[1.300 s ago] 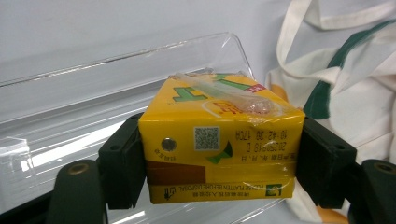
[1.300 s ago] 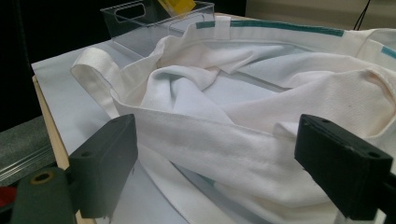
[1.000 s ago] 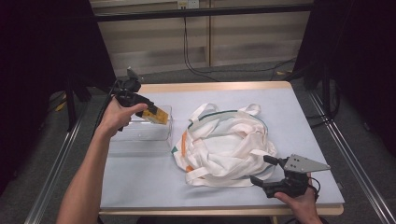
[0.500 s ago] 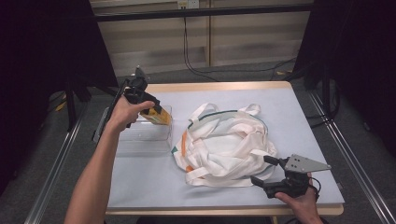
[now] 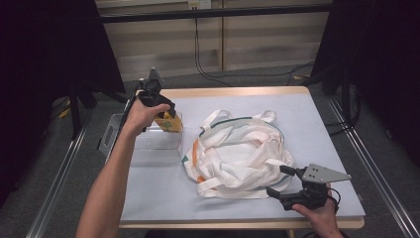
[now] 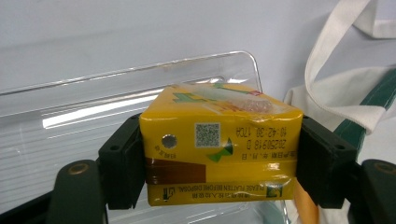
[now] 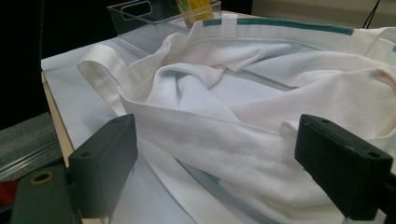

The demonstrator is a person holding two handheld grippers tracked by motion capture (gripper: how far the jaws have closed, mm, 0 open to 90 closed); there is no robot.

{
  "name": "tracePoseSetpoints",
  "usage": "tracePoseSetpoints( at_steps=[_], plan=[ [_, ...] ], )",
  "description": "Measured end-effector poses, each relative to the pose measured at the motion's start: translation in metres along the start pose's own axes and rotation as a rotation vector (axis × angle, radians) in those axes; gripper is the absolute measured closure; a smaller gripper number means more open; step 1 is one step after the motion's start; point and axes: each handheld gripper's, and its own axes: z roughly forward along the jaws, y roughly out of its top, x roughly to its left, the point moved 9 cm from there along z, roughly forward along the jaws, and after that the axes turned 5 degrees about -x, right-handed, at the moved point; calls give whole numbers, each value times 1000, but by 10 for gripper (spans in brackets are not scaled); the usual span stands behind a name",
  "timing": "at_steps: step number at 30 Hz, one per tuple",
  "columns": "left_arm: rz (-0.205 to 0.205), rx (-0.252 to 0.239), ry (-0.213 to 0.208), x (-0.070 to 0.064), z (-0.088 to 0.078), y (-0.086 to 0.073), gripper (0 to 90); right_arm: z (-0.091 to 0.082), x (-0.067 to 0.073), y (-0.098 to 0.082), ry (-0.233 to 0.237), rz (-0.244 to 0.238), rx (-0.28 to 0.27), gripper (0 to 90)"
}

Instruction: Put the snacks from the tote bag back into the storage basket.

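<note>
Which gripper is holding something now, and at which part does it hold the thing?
The left gripper holds the yellow drink carton, its jaws pressing the carton's two opposite sides. The right gripper is open at the white tote bag, holding nothing.

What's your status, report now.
Left gripper shut on yellow carton, above clear bin. Right gripper open at white bag. Nothing blocking.

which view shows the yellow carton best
The left gripper view: the yellow carton sits close up, clamped between the left gripper's jaws, print readable. The high view shows it small over the clear bin; the right gripper view catches a sliver.
</note>
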Motion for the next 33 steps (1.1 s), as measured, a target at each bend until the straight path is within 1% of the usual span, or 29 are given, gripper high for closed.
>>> tracePoseSetpoints(
  at_steps=[1,2,3,4,5,6,8,9,11,12,14,15,16,17,18,20,21,23,24,25,26,27,28,30,31,33],
  plan=[
    [-10,2,0,1,0,0,274,0,0,0,0,3,0,132],
    [-31,-8,-6,1,1,1,274,0,0,0,0,2,0,131],
    [-37,-11,-8,3,1,2,274,0,0,0,0,-1,0,131],
    [-54,-15,-7,4,3,2,275,0,0,0,0,-1,0,131],
    [-58,-6,-14,4,4,2,274,0,0,0,2,-3,1,132],
    [-53,-7,-12,4,6,2,275,0,1,0,1,-2,2,131],
    [-63,-3,-11,4,9,2,275,0,0,0,1,4,3,131],
    [-54,-5,-10,4,10,3,275,0,0,0,3,5,3,131],
    [-65,-9,-6,5,11,4,275,0,0,0,3,4,2,132],
    [-63,-9,-7,4,11,5,275,0,0,0,3,4,2,131],
    [-83,-20,-1,6,12,6,275,0,0,0,4,3,3,132],
    [-90,-20,-6,6,13,5,275,0,0,0,3,4,3,131],
    [-105,-21,-10,6,14,5,275,-1,0,0,2,6,4,131],
    [-134,-21,-17,7,15,4,275,-1,0,0,2,7,4,131],
    [-143,-28,-17,9,16,4,275,-1,0,-1,1,7,4,131],
    [-140,-33,-15,8,19,3,275,-1,0,-1,0,8,5,131],
    [-137,-26,-14,9,20,2,275,-1,0,-1,0,7,5,131],
    [-135,-43,-10,7,21,4,274,0,0,-1,1,7,6,131],
    [-142,-53,-6,7,21,5,273,0,-1,-1,-2,7,6,131],
    [-130,-57,-5,6,21,6,272,0,0,-1,-4,9,8,132],
    [-128,-62,-11,5,21,6,271,0,0,-1,-2,3,7,132],
    [-130,-65,-27,3,22,6,266,1,0,-1,1,-1,9,132],
    [-128,-58,-33,2,23,6,253,0,0,-1,-1,-2,9,132],
    [-128,-61,-31,-2,26,5,241,0,-1,-1,-4,6,10,132],
    [-119,-60,-26,-3,27,6,238,0,-1,-1,-3,7,10,131],
    [-113,-59,-17,-3,27,6,238,0,-1,-1,-3,0,6,132]
  ],
)
